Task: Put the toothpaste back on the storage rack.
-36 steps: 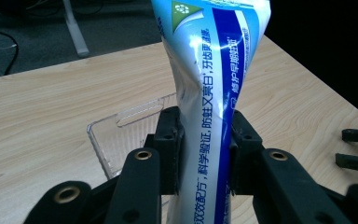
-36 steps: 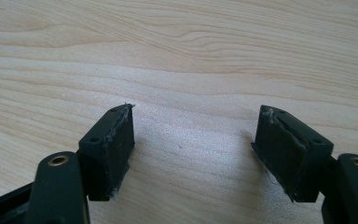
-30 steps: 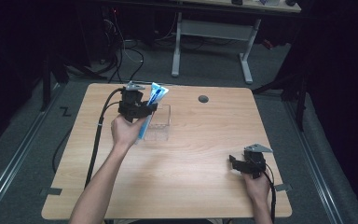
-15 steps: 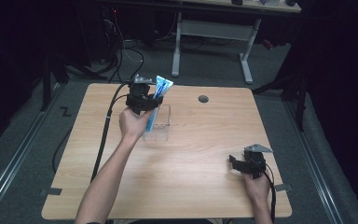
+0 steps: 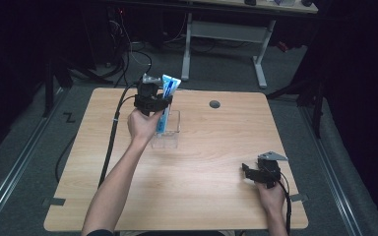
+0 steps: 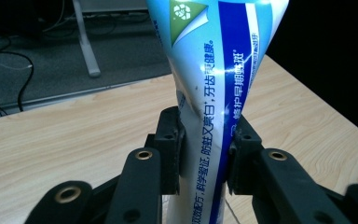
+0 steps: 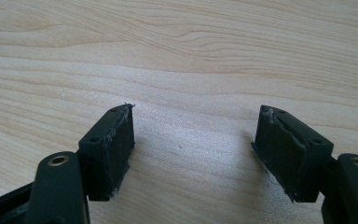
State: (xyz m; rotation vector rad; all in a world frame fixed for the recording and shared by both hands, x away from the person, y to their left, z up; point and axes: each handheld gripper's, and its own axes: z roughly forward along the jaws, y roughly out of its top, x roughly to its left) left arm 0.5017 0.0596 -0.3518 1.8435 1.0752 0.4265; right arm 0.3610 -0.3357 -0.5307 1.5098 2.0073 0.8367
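Two black jaws of the left hand-held gripper [image 6: 204,140] clamp a blue-and-white plastic toothpaste tube [image 6: 214,84], upright above a clear plastic box [image 5: 170,132] at upper centre-left of the light wooden bench [image 5: 202,196]. At lower right, the right hand-held gripper [image 7: 196,149] gapes wide, holding nothing, just over bare wood.

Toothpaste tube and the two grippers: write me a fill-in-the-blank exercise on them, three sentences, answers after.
1. The left gripper has its jaws shut on a blue and white ____ tube.
2. In the high view, that tube is held upright over a clear ____ container on the wooden table.
3. The right gripper, low over the bare wood near the table's right front corner, has its jaws ____ with nothing between them.

Missing words: toothpaste; plastic; open
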